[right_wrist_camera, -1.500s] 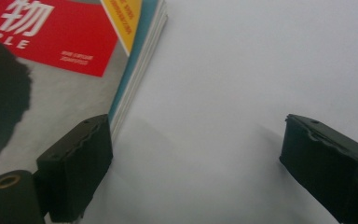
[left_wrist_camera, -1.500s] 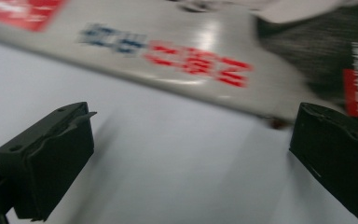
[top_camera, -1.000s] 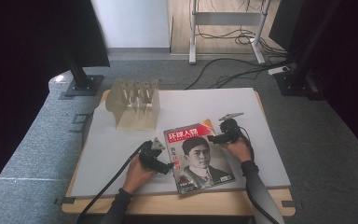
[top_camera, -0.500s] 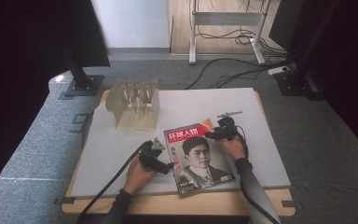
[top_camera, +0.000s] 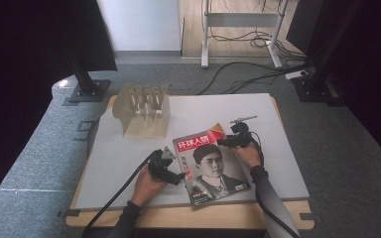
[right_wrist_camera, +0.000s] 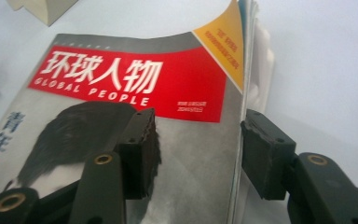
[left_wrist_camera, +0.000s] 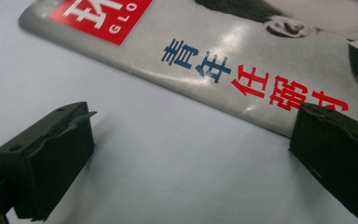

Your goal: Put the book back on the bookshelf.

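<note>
High view: a magazine (top_camera: 213, 166) lies face up on the white table (top_camera: 287, 148), near the front edge and a little right of centre, turned at a slant.
Left gripper (top_camera: 178, 179): sits at the magazine's left edge, held by the left hand (top_camera: 146, 184).
Left jaws: spread wide in the left gripper (left_wrist_camera: 191, 154) view, bare table between them; the right-hand jaw is at the magazine's (left_wrist_camera: 242, 65) spine edge, and I can't tell if it touches.
Right gripper (top_camera: 223, 142): at the magazine's far right corner, the right hand (top_camera: 248, 154) behind it.
Right jaws: they have just been closing; in the right gripper (right_wrist_camera: 198, 154) view one pad is over the cover and the other beyond the page edges, so the magazine's (right_wrist_camera: 135, 88) edge stands between them with gaps showing, not yet pinched.
Corner: the yellow cover corner curls upward.
Rack (top_camera: 144, 110): a pale wooden one, far left on the table, well apart from the magazine.
</note>
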A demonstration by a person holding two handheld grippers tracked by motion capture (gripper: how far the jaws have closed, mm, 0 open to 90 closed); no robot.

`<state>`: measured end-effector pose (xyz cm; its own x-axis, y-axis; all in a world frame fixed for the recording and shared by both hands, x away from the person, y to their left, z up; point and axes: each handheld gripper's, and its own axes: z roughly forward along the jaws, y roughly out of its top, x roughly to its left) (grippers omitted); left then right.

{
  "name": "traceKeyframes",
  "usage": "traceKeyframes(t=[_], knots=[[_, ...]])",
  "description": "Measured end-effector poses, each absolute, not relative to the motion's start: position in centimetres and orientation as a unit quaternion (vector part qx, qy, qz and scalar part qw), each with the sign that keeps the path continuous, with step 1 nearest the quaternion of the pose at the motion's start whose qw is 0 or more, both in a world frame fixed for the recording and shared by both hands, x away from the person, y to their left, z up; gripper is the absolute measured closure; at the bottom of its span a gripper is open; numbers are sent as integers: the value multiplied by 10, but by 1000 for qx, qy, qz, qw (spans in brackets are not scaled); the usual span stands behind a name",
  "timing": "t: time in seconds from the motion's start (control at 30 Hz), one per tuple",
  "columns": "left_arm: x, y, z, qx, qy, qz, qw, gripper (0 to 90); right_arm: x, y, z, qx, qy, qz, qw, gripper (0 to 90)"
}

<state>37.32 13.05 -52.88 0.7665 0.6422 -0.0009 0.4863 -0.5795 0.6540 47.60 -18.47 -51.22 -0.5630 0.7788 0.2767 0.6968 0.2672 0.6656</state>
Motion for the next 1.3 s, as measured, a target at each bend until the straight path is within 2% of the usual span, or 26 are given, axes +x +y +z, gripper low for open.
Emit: traceKeyframes(t=[0.13, 0.17, 0.2, 0.27, 0.3, 0.43, 0.53, 0.7, 0.83, 1.13, 1.3], knots=[[373, 131, -529, 881, 320, 119, 328, 0, 483, -178, -515, 452, 808, 372, 69, 527], [373, 131, -529, 881, 320, 119, 328, 0, 481, -179, -513, 445, 811, 373, 76, 605], [373, 131, -529, 881, 320, 119, 328, 0, 481, -179, -513, 445, 811, 373, 76, 605], [373, 131, -529, 881, 320, 119, 328, 0, 477, -183, -509, 436, 813, 379, 72, 690], [373, 130, -529, 880, 321, 119, 328, 0, 471, -186, -504, 423, 820, 379, 74, 763], [373, 130, -529, 880, 321, 118, 329, 0, 467, -181, -500, 404, 832, 371, 82, 779], [373, 131, -529, 880, 321, 118, 329, 0, 470, -171, -501, 390, 844, 358, 84, 752], [373, 131, -529, 881, 320, 118, 327, 0, 468, -168, -496, 378, 849, 357, 94, 822], [373, 131, -529, 881, 320, 118, 328, 0, 459, -167, -485, 363, 850, 367, 103, 854], [374, 132, -528, 884, 316, 112, 327, 0, 439, -158, -454, 329, 854, 383, 123, 860], [378, 135, -525, 884, 316, 90, 332, 0, 428, -152, -438, 305, 858, 391, 132, 861]])
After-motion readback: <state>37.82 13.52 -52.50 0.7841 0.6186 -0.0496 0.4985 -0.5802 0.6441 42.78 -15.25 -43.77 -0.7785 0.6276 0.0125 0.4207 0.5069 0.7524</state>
